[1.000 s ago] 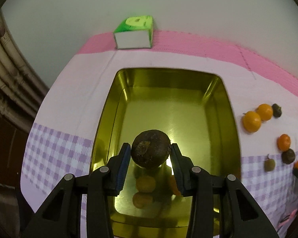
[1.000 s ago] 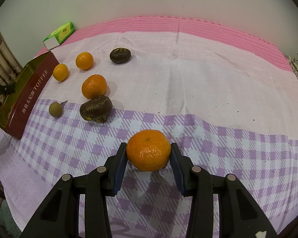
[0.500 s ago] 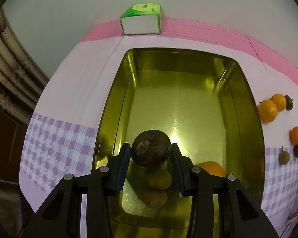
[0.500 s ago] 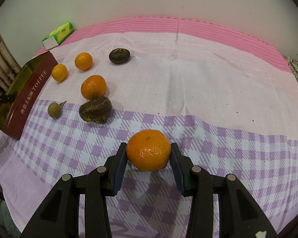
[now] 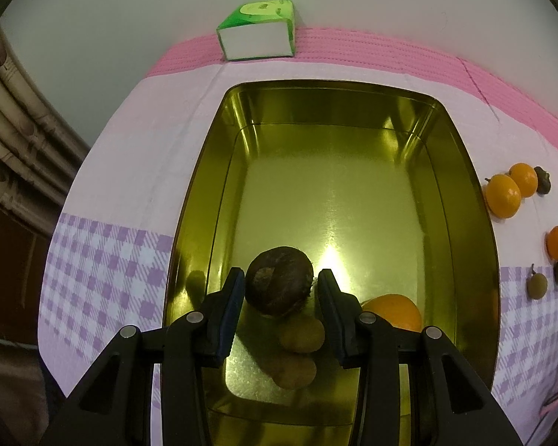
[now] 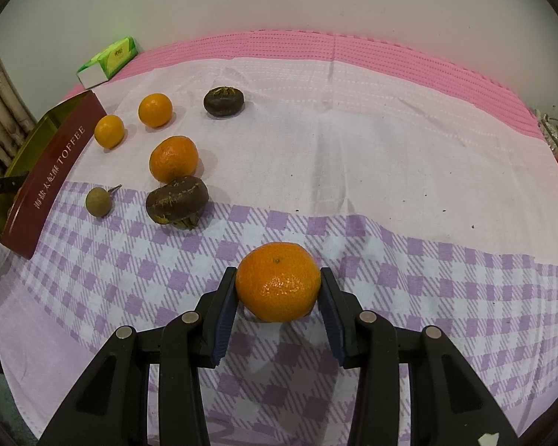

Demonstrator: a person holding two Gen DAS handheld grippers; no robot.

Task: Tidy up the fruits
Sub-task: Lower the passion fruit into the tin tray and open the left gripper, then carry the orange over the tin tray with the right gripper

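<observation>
In the left wrist view, the gold tin [image 5: 461,200] looks bigger and closer than it did a second ago, and an orange fruit [image 5: 394,312] now shows inside it near the right wall. The left gripper [image 5: 282,288] hangs over the tin with its fingers [image 5: 234,297] closed on a dark brown round fruit [image 5: 279,285]. It is held over the near end of the tin, so it will likely drop beside the fruit already there. Under it lie two small brownish fruits [image 5: 301,334], though one may be just a shine in the metal. Past the tin stands a green tissue box [image 5: 258,31] by the wall. On the cloth-covered surface [image 5: 130,141] to the right, more oranges [image 5: 504,195] and dark fruits wait.

In the right wrist view, little has changed. The right gripper [image 6: 279,290] has its fingers [image 6: 227,297] shut tight on a mandarin orange [image 6: 278,281], just above the checked cloth, ready to go next. Further left lie three oranges [image 6: 173,159], two dark brown fruits [image 6: 177,200] and a small green-brown fruit with a stem [image 6: 99,202]. The tin, its red side [image 6: 52,174] reading TOFFEE, sits at the far left.
</observation>
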